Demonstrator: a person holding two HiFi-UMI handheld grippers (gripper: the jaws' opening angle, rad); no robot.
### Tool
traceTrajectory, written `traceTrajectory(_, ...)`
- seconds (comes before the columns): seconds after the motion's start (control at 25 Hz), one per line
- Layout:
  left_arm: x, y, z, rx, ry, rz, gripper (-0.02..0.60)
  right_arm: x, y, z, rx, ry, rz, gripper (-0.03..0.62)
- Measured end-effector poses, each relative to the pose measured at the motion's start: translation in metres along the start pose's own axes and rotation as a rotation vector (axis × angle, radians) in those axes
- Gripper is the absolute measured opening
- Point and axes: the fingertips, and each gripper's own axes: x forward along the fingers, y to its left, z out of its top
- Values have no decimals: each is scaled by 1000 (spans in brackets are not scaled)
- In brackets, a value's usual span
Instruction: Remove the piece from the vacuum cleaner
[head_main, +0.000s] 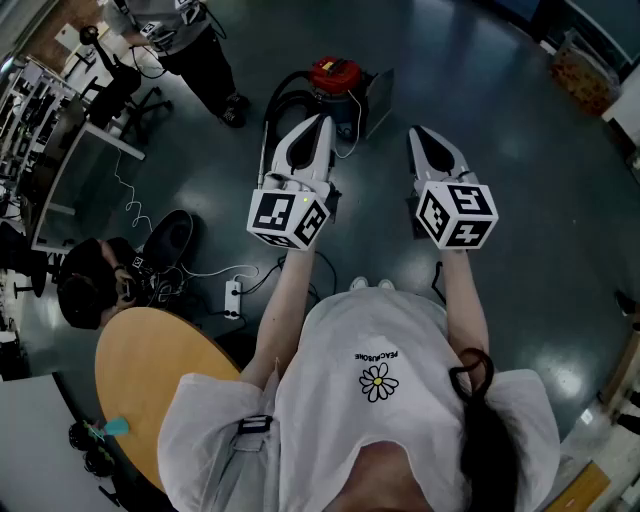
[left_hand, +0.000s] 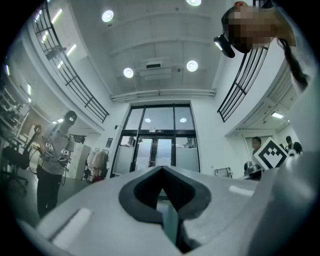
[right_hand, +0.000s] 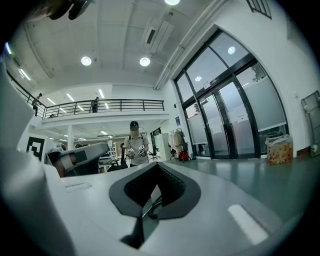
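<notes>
On floor ahead: vacuum (head_main: 335, 76), red lid up, hose (head_main: 280, 92) looping left; bystander (head_main: 190, 45) nearby; left gripper (head_main: 322, 120) and right gripper (head_main: 414, 133) closed, empty.

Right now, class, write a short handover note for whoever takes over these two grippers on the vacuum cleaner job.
Left gripper: shut, empty, held in the air.
Right gripper: shut, empty, beside it.
Red vacuum cleaner stands on the floor ahead, black hose looping at its left; neither gripper touches it.
Done: nothing yet.
Left: reach it and do the whole removal.
</notes>
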Motion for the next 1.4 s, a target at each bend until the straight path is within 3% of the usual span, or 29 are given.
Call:
traceTrajectory(0.6, 7, 0, 3, 15, 4, 1, 0, 11, 0, -4, -17, 7, 38, 23)
traceTrajectory(1.04, 27, -20, -10, 11, 38, -13, 0, -8, -36, -3, 43, -17, 28, 25)
traceTrajectory(1.24, 32, -25, -20, -7, 61, 10, 0, -15, -57, -5, 161, -40, 24, 25)
traceTrajectory(1.4, 34, -32, -33, 9, 83, 9, 0, -11, -59, -15, 143, -13, 37, 25)
